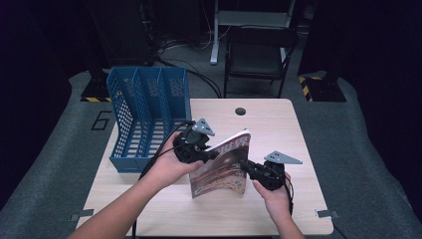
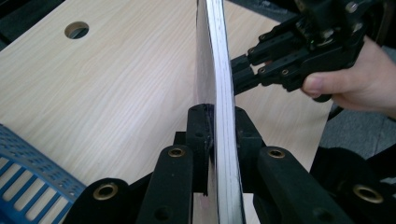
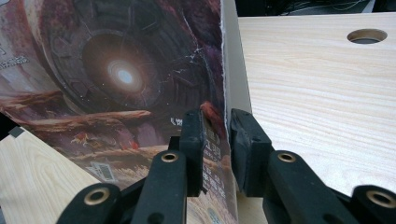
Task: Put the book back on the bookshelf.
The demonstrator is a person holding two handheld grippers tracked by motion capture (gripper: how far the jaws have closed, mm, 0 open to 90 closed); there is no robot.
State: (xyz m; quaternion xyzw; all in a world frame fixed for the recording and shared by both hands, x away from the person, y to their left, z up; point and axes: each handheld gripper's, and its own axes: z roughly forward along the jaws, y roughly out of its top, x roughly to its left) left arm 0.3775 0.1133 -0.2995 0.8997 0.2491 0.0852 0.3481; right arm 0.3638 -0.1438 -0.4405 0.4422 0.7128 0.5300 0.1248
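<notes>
From the high view, I hold the magazine (image 1: 224,167) upright on the table (image 1: 278,129) near its middle, my left gripper (image 1: 211,155) clamped on its edge at nine o'clock and my right gripper (image 1: 247,168) on the edge at three o'clock, with the blue file rack (image 1: 144,114) standing at ten o'clock. In my left gripper view, both jaws press the magazine's (image 2: 219,70) page block, and my right gripper (image 2: 238,70) bites it at one o'clock. In my right gripper view, the jaws pinch the magazine's (image 3: 121,79) cover edge, bare table (image 3: 317,88) at three o'clock.

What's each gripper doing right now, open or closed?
Left gripper: closed on the magazine's edge.
Right gripper: closed on the magazine, which stands upright on the table.
</notes>
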